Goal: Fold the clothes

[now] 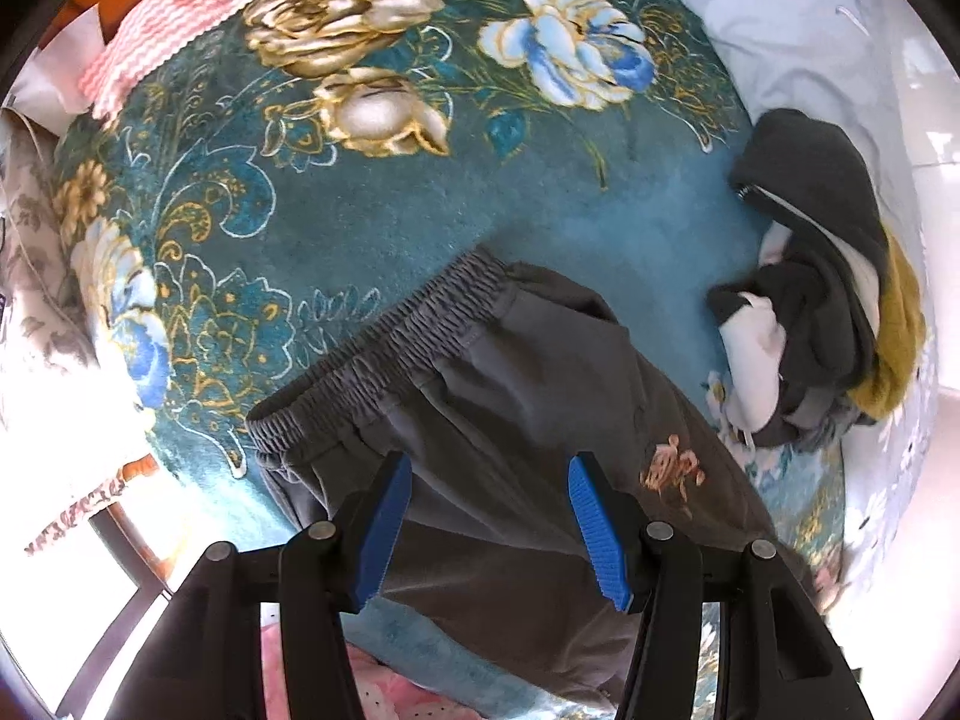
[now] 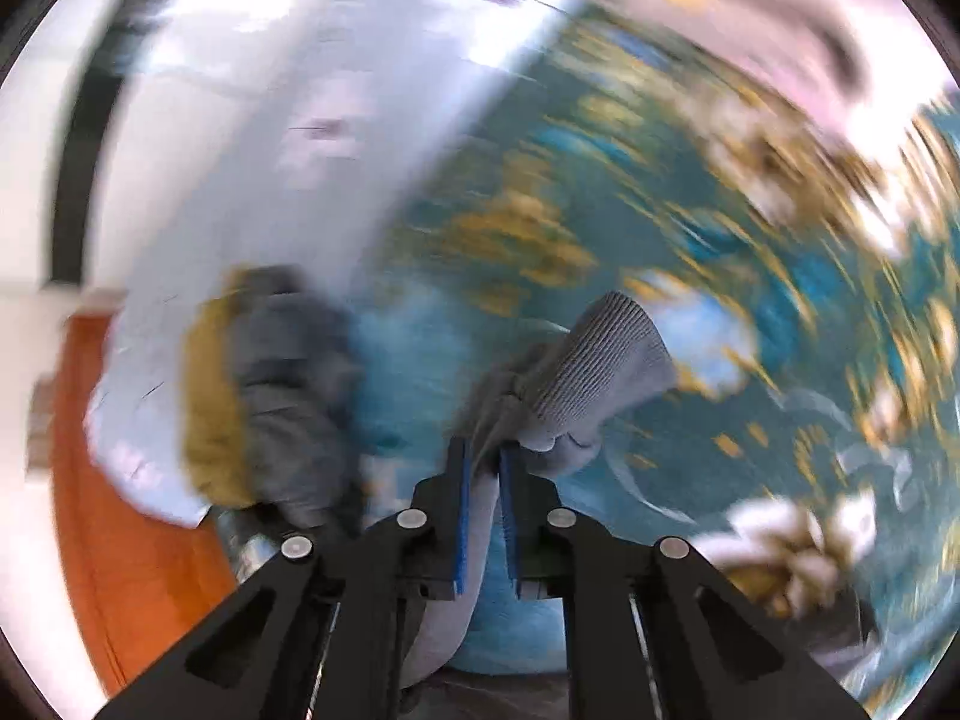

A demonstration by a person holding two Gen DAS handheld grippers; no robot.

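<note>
Grey trousers (image 1: 510, 396) with an elastic waistband (image 1: 384, 354) lie on a teal floral blanket (image 1: 372, 192). My left gripper (image 1: 489, 468) is open just above the trousers below the waistband, holding nothing. My right gripper (image 2: 483, 456) is shut on a grey ribbed cuff (image 2: 600, 360) of the grey garment, lifted above the blanket (image 2: 540, 210). The right wrist view is blurred by motion.
A pile of dark grey, white and mustard clothes (image 1: 822, 276) lies at the blanket's right edge; it also shows in the right wrist view (image 2: 270, 396). A pink striped towel (image 1: 162, 30) lies at the far left. A pale blue sheet (image 1: 798, 42) borders the blanket.
</note>
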